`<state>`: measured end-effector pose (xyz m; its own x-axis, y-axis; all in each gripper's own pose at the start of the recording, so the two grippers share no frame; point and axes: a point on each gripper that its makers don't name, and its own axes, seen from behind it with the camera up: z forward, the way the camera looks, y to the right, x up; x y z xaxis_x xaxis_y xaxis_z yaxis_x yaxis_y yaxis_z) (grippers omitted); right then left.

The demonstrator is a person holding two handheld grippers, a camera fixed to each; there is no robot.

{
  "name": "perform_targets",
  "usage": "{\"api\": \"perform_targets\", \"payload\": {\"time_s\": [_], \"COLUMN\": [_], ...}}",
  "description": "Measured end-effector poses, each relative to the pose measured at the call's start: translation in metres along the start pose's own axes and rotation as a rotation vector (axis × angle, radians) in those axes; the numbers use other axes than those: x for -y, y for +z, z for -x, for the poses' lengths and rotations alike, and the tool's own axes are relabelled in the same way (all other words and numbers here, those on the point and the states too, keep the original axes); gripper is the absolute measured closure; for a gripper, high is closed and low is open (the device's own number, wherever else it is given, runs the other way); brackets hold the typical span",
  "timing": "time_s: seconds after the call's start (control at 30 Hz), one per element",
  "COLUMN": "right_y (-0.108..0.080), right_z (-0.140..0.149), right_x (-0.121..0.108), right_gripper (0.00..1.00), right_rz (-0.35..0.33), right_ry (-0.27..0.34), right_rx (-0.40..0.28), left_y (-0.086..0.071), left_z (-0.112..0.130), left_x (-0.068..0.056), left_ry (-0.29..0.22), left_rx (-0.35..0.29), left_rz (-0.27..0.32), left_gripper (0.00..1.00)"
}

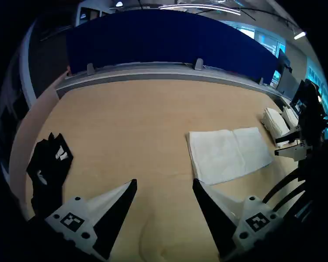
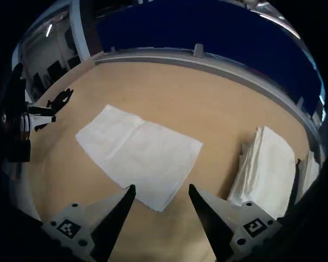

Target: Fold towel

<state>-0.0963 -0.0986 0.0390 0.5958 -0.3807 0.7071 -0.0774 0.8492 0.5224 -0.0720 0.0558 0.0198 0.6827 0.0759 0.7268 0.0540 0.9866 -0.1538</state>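
White towel [image 1: 229, 153], flat on wooden table [image 1: 133, 118]

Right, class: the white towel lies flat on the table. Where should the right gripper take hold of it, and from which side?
Grip the towel at its near corner, just ahead of the open right gripper. It lies flat on the table, so probably come in low from the near side, one finger sliding under the edge.

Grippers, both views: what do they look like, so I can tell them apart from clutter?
Both match: the left gripper and right gripper each have two pointed wedge fingers, white outside with black inner faces, and a square black-and-white marker tag plus small screw holes at each finger base.
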Motion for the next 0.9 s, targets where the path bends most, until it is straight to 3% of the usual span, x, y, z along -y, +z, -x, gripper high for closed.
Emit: {"api": "perform_targets", "payload": {"time_s": [0.2,0.37,0.67,0.9], "right_y": [-0.002,-0.001,0.006,0.012], "right_z": [0.008,0.011,0.032,0.048], "right_x": [0.004,0.003,0.007,0.009], "right_gripper": [0.06,0.06,0.07,0.12], "right_rz": [-0.021,-0.025,-0.031,-0.03], "right_ry": [-0.053,-0.058,-0.088,-0.11], "right_rx": [0.033,0.042,0.076,0.084], "left_y": [-0.022,-0.03,-0.048,-0.059], "left_z": [0.019,0.023,0.031,0.041], "left_x": [0.012,0.019,0.029,0.032], "left_ry": [-0.036,-0.059,-0.05,-0.072], "left_rx": [-0.004,-0.009,-0.012,-0.007], "left_rz": [-0.03,-0.047,-0.071,-0.079], "left_gripper": [0.06,0.06,0.06,0.06]}}
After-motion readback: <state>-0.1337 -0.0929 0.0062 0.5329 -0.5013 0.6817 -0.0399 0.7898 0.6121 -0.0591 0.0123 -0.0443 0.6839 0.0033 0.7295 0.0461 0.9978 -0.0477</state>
